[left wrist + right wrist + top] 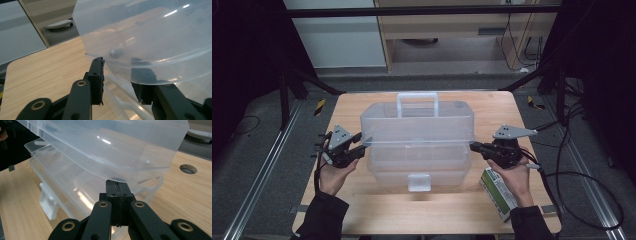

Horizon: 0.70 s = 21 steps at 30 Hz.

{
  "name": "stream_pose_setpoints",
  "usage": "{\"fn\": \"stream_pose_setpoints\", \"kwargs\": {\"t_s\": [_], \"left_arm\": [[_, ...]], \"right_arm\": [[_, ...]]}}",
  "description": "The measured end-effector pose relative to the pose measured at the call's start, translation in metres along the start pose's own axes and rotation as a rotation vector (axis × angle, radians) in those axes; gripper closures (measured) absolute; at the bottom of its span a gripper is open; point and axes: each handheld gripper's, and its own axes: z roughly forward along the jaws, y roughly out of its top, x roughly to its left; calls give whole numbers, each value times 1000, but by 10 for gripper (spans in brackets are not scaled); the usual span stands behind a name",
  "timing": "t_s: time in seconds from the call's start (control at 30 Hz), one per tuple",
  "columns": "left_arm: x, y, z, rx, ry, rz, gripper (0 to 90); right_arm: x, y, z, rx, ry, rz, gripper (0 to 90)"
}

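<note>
- A clear plastic storage box sits in the middle of a light wooden table, and a person holds a black two-jaw tool at each of its short ends.
- The box's long axis runs left to right across the table as seen from the high view. Its front, with a small see-through latch, faces the person; its white carrying handle stands up at the far side.
- The lid is raised a little off the tray-like base, so a gap shows between them in both gripper views.
- The left gripper is at the box's left end. Its jaws stand partly apart, one on either side of the lid's lower rim; the pads do not visibly press on the plastic, so I read it as released.
- The right gripper is at the box's right end. In the right gripper view its jaws are clenched together with no gap, the tips right under the lid's edge; whether a thin lip of plastic is pinched between them I cannot tell.
- A green and white carton lies on the table by the person's right hand, near the front right corner, its long side running away from the person. It carries print, but the writing is too small to read.
- No readable brand or label shows on the box itself.
- Dark sleeves cover both forearms; the left hand holds its tool from below.
</note>
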Motion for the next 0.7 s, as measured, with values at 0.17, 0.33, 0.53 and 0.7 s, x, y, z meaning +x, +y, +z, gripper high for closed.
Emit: {"fn": "stream_pose_setpoints", "kwargs": {"t_s": [0.17,0.33,0.53,0.7], "left_arm": [[0,1,-1,9,12,13,646],[0,2,-3,16,15,14,676],[-1,2,-3,21,22,18,681],[-1,3,-3,25,26,17,684]], "right_arm": [[1,-1,1,9,-3,0,886],[0,-4,3,28,-23,-6,864],[-2,-10,4,71,-60,-7,794],[-6,-17,9,107,-83,23,633]]}}
